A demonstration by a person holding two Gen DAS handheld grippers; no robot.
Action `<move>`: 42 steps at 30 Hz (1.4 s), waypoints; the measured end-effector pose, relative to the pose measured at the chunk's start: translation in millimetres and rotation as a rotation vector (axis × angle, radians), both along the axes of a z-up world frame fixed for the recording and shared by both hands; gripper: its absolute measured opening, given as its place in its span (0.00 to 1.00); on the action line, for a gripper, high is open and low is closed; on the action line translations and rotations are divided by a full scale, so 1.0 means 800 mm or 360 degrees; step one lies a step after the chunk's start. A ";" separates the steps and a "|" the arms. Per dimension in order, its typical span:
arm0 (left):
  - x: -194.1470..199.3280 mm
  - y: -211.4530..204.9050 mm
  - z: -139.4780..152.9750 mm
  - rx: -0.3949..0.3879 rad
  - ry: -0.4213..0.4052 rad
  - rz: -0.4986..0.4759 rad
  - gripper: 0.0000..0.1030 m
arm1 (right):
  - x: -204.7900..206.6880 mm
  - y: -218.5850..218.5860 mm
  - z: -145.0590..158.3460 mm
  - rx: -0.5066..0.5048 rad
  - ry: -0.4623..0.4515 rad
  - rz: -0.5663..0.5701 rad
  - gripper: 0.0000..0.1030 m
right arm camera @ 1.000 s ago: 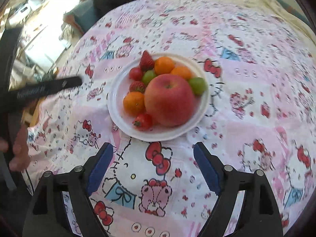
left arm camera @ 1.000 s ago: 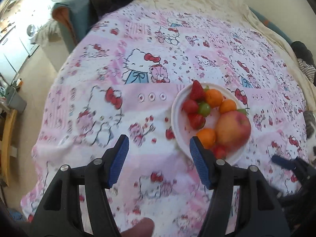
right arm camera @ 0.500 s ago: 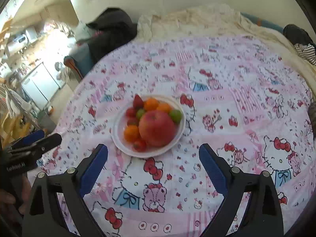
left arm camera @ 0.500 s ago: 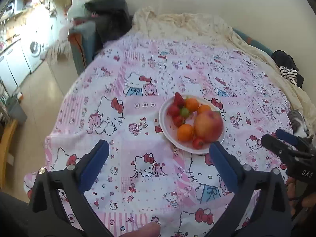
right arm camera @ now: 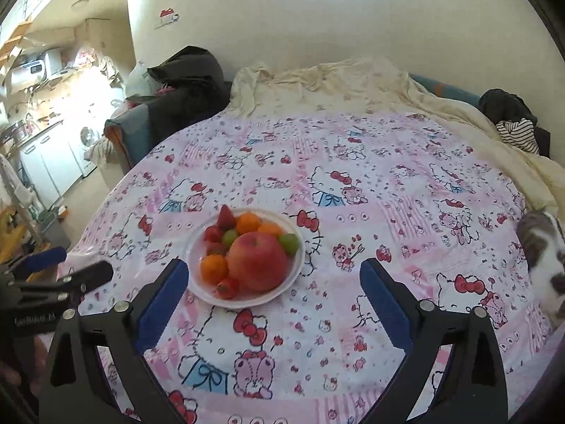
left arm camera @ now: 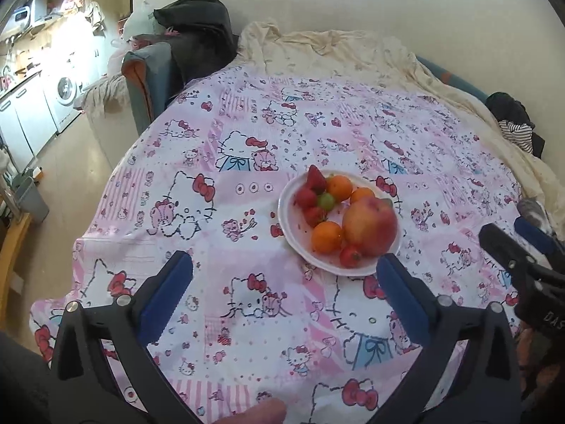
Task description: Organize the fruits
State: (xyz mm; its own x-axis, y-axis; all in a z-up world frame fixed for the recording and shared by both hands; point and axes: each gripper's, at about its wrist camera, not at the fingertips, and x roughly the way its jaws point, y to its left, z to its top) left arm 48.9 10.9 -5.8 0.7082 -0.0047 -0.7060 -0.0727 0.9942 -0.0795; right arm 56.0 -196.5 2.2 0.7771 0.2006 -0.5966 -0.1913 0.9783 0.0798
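Two grippers, left gripper (left arm camera: 284,293) and right gripper (right arm camera: 270,300), jaws just opened wide, nothing between them. One white plate (right arm camera: 197,284) on cartoon-print cloth (right arm camera: 353,183), at 12 o'clock: apple (right arm camera: 257,260), oranges, strawberries, grapes. Advice: approach small fruit singly, grip lightly.

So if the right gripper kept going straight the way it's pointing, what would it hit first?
Probably the tablecloth, just right of the plate. The right gripper is open and empty, angled down at bare cloth; the plate sits left of its centre line. Depth is hard to judge.
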 end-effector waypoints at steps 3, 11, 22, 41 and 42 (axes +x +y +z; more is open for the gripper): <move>0.003 0.002 0.001 -0.0018 -0.0011 0.0009 1.00 | 0.003 0.000 -0.002 -0.0008 0.0007 -0.0012 0.98; 0.003 0.009 0.005 -0.0026 -0.0035 0.0037 1.00 | 0.004 0.005 -0.004 -0.0022 -0.0004 0.0021 0.99; 0.001 0.005 0.007 -0.0009 -0.0045 0.0025 1.00 | 0.003 0.007 -0.002 -0.0015 -0.0002 0.0026 0.99; 0.001 0.005 0.009 0.0012 -0.0055 0.0011 1.00 | 0.003 0.005 -0.001 0.0023 0.0021 0.0043 1.00; 0.001 0.006 0.009 0.0011 -0.0051 0.0012 1.00 | 0.003 0.005 -0.001 0.0025 0.0022 0.0043 1.00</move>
State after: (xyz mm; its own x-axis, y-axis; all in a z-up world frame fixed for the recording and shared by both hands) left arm 49.8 15.8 1.5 0.7306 0.0057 -0.6828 -0.0779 0.9941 -0.0751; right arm 58.6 -192.4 1.3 0.7631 0.2311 -0.6036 -0.2166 0.9713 0.0980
